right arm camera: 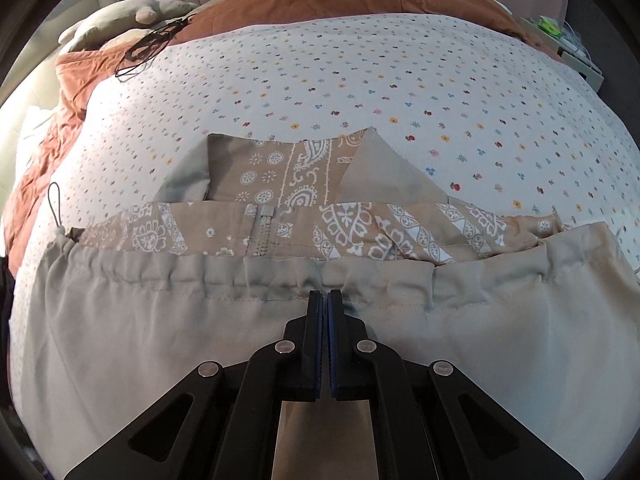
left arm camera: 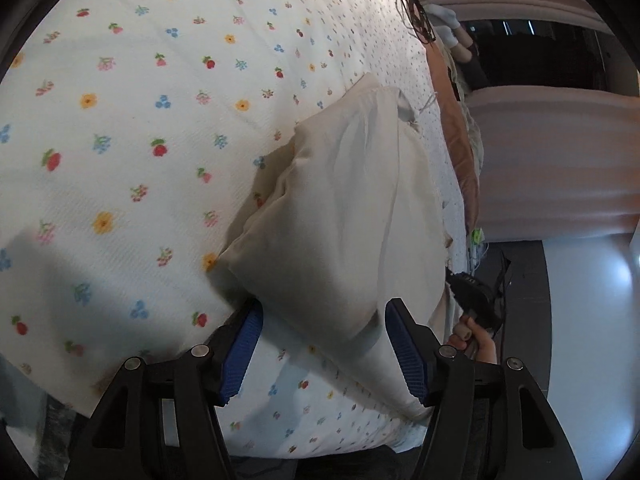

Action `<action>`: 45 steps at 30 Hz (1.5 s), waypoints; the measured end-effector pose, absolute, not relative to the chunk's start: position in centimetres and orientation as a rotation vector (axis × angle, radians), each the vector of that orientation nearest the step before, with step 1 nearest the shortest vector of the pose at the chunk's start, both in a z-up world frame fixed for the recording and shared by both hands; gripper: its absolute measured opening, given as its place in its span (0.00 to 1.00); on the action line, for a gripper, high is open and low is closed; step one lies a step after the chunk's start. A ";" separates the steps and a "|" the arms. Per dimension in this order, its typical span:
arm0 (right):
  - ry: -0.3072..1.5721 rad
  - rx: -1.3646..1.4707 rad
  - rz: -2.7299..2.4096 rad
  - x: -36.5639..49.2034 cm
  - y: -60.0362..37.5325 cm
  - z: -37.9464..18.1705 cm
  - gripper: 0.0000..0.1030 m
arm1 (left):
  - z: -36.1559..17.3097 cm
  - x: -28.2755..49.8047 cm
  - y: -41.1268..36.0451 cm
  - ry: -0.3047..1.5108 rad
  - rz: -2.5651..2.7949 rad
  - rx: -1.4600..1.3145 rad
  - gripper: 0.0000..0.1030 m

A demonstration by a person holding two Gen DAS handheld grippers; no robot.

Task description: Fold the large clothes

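right hand-held gripper (right arm camera: 324,298) clamped on beige garment's (right arm camera: 160,320) gathered hem.

- The beige garment (right arm camera: 120,340) runs off the bottom edge of the right wrist view, so its full shape is hidden.
- Only fingers of a hand (left arm camera: 476,344) peek out past the bed's (left arm camera: 120,120) right edge.
- The dark thing (left arm camera: 474,294) it holds is too dim to tell.

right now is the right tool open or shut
Shut: the right tool has its blue pads pressed together at the gathered hem of the beige garment.
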State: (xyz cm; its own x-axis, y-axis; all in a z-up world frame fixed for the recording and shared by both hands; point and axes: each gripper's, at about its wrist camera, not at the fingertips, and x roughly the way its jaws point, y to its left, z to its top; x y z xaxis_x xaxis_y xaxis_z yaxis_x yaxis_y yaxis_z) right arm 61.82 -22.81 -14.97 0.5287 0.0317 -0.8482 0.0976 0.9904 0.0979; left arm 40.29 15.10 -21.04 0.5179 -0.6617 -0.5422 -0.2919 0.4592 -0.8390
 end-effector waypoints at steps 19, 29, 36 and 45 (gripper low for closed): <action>0.944 0.255 0.080 49.0 -21.9 -10.0 0.39 | -20.6 43.5 14.0 1.034 -0.243 -1.037 0.31; 0.981 0.265 0.109 39.3 -19.3 -11.8 0.39 | -18.4 43.1 13.6 0.967 -0.286 -1.001 0.14; 1.021 0.198 0.086 35.1 -17.5 -14.1 0.35 | -17.4 43.6 13.3 0.941 -0.309 -1.017 0.12; 1.063 0.215 0.087 38.0 -17.2 -17.3 0.23 | -14.0 44.1 12.2 0.893 -0.343 -0.977 0.11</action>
State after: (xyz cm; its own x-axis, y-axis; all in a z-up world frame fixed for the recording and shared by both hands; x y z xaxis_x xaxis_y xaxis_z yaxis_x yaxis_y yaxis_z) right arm 37.97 -17.16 -17.28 0.4850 0.1745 -0.8569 0.0322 0.9757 0.2169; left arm 44.07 12.21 -13.97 0.6097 -0.6176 -0.4968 -0.1269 0.5426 -0.8303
